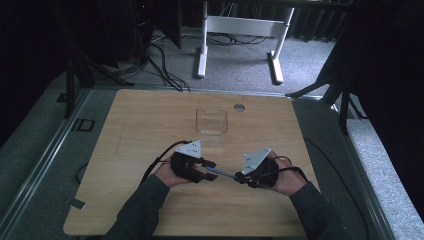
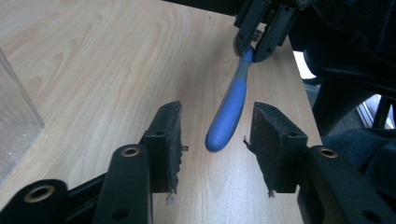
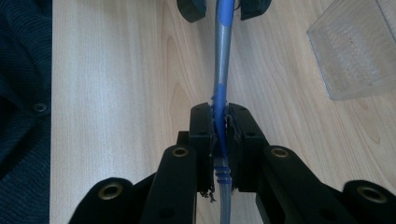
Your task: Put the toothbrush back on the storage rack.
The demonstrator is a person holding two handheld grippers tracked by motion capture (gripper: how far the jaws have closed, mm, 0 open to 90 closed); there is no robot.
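A slim tool with a blue handle end and a grey shaft [image 2: 231, 112] hangs level a little above the wooden table [image 1: 145, 120]. My right gripper [image 3: 220, 126] is shut on its far part, the pads pressing both sides of the shaft [image 3: 222, 51]. My left gripper [image 2: 215, 140] is open, and the rounded blue end lies between its jaws with a gap on each side. In the high view the two grippers face each other near the table's front, left [image 1: 207, 170] and right [image 1: 239, 177], with the tool [image 1: 222, 173] bridging them.
A clear plastic box [image 1: 211, 121] stands upright at the table's middle back, just beyond the left gripper [image 2: 14, 116] [image 3: 355, 51]. A round hole [image 1: 239, 107] sits near the far edge. Dark sleeves come in from the bottom. Cables and a desk frame lie on the floor behind.
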